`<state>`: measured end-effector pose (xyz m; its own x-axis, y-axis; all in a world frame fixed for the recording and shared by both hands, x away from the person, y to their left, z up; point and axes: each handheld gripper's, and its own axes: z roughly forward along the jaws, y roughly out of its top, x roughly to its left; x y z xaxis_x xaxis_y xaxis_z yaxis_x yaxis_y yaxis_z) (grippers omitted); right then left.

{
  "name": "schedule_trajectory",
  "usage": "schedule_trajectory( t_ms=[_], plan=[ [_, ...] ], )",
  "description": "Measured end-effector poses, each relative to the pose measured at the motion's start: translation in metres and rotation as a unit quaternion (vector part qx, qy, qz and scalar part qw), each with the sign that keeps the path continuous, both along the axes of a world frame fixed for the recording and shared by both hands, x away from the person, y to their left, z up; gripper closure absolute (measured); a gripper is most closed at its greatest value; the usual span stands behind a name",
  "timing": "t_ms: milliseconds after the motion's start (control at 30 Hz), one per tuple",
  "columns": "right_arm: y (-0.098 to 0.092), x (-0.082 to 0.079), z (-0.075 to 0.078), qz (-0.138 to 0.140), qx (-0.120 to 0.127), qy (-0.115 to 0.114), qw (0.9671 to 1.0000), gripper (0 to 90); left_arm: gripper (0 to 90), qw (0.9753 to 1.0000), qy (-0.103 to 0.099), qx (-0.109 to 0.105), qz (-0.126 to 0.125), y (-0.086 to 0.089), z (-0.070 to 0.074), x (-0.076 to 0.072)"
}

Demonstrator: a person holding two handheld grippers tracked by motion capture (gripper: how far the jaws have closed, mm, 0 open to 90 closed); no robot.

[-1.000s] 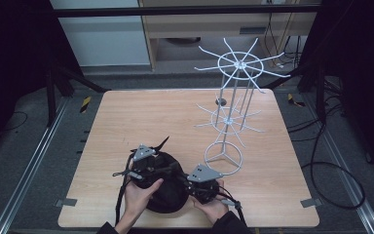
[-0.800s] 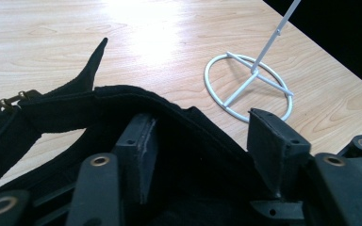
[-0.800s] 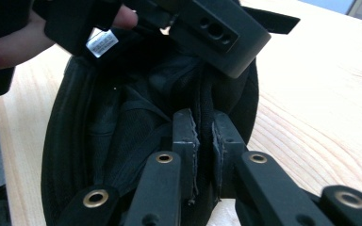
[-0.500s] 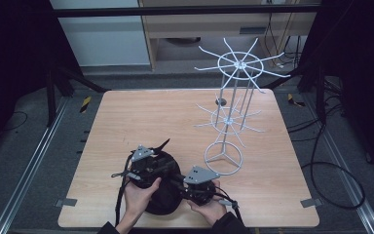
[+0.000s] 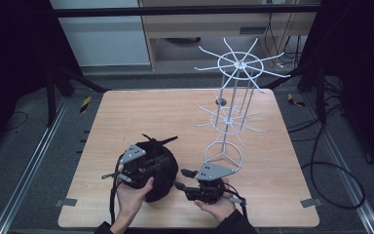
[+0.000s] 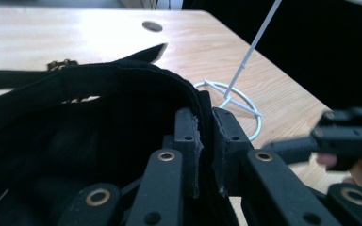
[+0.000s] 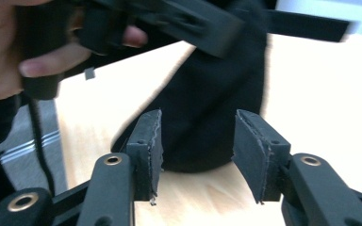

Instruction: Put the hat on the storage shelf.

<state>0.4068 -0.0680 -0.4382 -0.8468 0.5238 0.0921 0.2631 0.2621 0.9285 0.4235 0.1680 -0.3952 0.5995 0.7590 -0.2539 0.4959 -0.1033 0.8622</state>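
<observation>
Left gripper (image 5: pixel 161 161): we see it at lower left of the high view, jaws clamped on the rim of the black cap (image 5: pixel 163 178). In the left gripper view the pads pinch the cap's (image 6: pixel 75 122) fabric edge with no gap between them.
Black cap: it sits on the near part of the table, left of centre in the high view, crown bulging toward the right gripper, a strap tail sticking out toward the top of the frame. We can't tell whether it is lifted clear of the wood.
Right gripper (image 5: pixel 182 179): lower centre of the high view, just beside the cap, jaws parted and holding nothing. In the right gripper view the gap between the pads frames the cap's (image 7: pixel 212 108) dark crown, not yet touching.
Wire stand (image 5: pixel 230 117): right of centre, a white rack with two tiers of spokes on a ring base; the base sits just behind the right gripper.
Step in hand: we judge this a two-handed pick-up, one side gripped, the other side being approached.
Next move: we'd say the right gripper needs to ease forward onto the cap and close; after that the rack's spokes look the likely place to hang it.
Surface: pale wooden table (image 5: pixel 126 117), bare apart from cap and stand; a small round hole near its far edge.
Room: dim, dark frame posts at both sides, cables trailing on the grey floor at right.
</observation>
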Motion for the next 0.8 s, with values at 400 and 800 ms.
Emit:
schedule_trajectory(
  t_ms=[400,800],
  plan=[
    [-0.010,0.011,-0.013,-0.034,-0.022,-0.001,0.9992,42.9,81.8,0.9983,-0.038,-0.006,-0.044,0.001,0.019,-0.014],
    [-0.008,0.019,-0.016,0.001,-0.011,0.021,0.9997,84.5,81.9,0.9956,-0.049,0.012,-0.079,-0.007,0.020,-0.017]
  ],
)
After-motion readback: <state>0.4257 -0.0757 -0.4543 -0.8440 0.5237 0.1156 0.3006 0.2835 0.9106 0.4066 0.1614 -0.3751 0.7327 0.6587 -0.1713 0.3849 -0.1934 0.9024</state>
